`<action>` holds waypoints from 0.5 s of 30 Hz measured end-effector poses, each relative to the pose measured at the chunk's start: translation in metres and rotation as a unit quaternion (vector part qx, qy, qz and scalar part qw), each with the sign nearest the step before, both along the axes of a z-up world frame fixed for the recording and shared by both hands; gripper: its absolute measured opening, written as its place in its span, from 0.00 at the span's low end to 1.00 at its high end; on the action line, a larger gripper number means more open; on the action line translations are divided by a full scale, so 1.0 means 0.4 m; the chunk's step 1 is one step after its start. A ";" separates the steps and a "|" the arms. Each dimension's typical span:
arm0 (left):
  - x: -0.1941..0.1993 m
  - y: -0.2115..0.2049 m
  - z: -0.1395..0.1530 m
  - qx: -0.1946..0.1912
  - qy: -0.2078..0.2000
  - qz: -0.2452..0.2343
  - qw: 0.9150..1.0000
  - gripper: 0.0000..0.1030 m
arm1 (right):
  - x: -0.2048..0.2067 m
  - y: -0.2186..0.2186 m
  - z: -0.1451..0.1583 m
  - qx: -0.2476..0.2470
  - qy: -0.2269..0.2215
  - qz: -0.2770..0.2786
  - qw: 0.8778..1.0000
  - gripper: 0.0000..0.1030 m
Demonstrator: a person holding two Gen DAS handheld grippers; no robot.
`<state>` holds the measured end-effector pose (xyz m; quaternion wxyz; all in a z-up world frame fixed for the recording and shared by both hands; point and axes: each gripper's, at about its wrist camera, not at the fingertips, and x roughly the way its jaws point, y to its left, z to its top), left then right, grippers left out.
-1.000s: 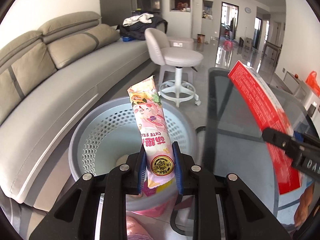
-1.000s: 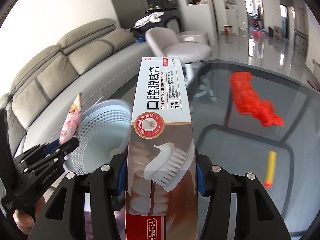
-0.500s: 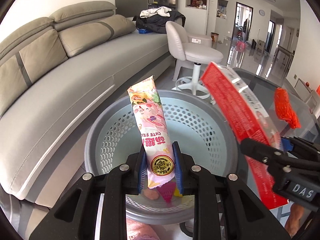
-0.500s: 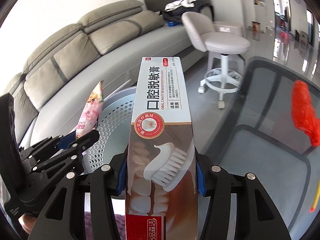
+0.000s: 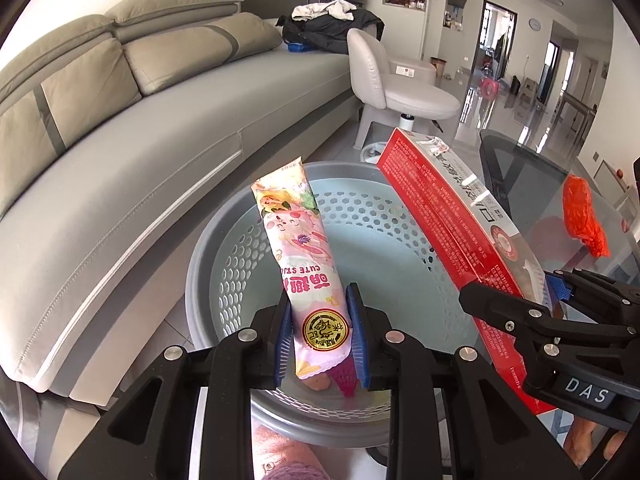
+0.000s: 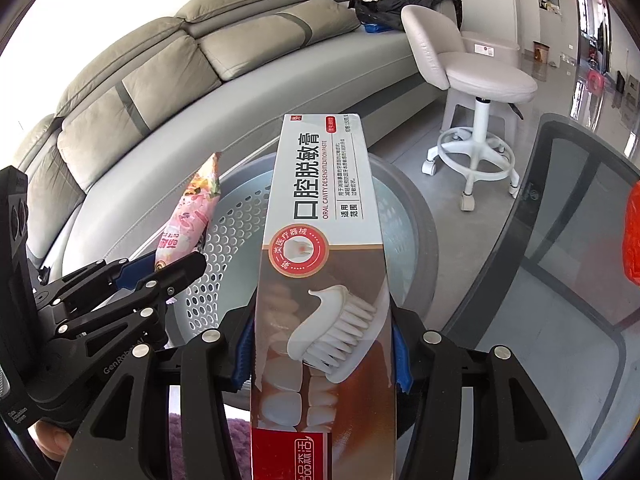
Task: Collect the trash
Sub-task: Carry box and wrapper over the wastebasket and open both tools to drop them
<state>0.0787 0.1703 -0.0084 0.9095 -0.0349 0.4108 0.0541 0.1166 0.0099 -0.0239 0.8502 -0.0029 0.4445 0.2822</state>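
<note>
My left gripper [image 5: 320,332] is shut on a pink snack wrapper [image 5: 300,256] that sticks up over the grey perforated bin [image 5: 224,236]. My right gripper [image 6: 322,354] is shut on a long toothpaste box [image 6: 320,240], which also reaches out above the bin [image 6: 224,240]. In the left wrist view the toothpaste box [image 5: 452,220] shows its red side and leans across the bin's right rim, with the right gripper [image 5: 536,300] beside it. In the right wrist view the left gripper [image 6: 168,268] and its wrapper [image 6: 188,216] sit to the left.
A grey sofa [image 5: 120,120] curves along the left behind the bin. A white swivel stool [image 6: 476,80] stands beyond it. To the right is a glass table [image 6: 568,260] with an orange-red crumpled piece [image 5: 582,216] on it. The bin's floor [image 5: 380,256] looks mostly bare.
Both grippers have moved toward the bin with their loads. The bin now fills the middle of both views, and the toothpaste box has swung in over its rim.
</note>
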 end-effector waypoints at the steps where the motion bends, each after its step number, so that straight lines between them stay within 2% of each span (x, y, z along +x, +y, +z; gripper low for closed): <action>1: -0.001 -0.001 0.002 0.001 -0.002 0.001 1.000 0.26 | 0.001 0.000 0.002 0.000 -0.002 -0.001 1.000 0.51; 3: -0.001 -0.003 0.003 0.001 -0.002 0.001 1.000 0.28 | -0.001 -0.005 0.007 0.004 -0.006 -0.002 1.000 0.63; 5: -0.004 -0.003 0.002 0.001 -0.002 0.005 1.000 0.38 | -0.004 -0.016 0.015 0.012 -0.012 -0.006 1.000 0.71; 10: -0.008 0.006 0.005 0.000 -0.006 0.017 1.000 0.53 | -0.007 -0.037 0.027 0.026 -0.015 -0.017 0.999 0.71; 15: -0.009 0.009 0.007 -0.002 -0.007 0.020 1.000 0.56 | -0.011 -0.036 0.021 0.017 -0.016 -0.018 1.000 0.71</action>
